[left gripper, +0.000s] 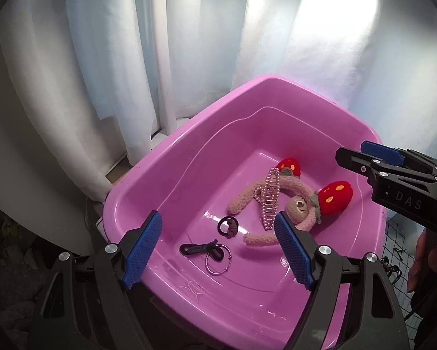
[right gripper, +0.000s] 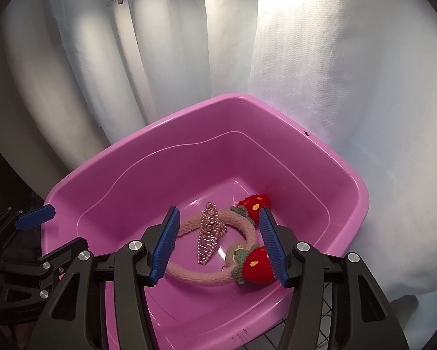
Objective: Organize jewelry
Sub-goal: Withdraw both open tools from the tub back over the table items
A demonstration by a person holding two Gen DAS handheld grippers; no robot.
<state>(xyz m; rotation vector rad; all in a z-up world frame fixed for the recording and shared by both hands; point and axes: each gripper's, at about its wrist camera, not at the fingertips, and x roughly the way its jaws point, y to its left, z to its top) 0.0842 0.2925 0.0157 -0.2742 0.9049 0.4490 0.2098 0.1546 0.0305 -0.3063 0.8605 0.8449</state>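
Observation:
A pink plastic tub [left gripper: 171,172] [right gripper: 136,157] holds the jewelry. A fuzzy pink headband with red strawberries [left gripper: 333,198] [right gripper: 257,267] lies on its floor. A pink pearl hair clip [left gripper: 269,198] [right gripper: 208,233] rests on the headband. A black hair tie [left gripper: 228,225], a dark blue cord [left gripper: 198,248] and a silver ring [left gripper: 218,261] lie nearer in the left wrist view. My left gripper [left gripper: 218,250] is open and empty above the tub's near side. My right gripper [right gripper: 218,243] is open and empty above the headband; it also shows in the left wrist view [left gripper: 364,160].
White curtains [left gripper: 189,43] [right gripper: 335,87] hang behind and beside the tub. A white pole [left gripper: 167,87] stands behind it. A black wire grid [left gripper: 393,250] lies to the right of the tub. Dark clutter sits at the lower left of the left wrist view.

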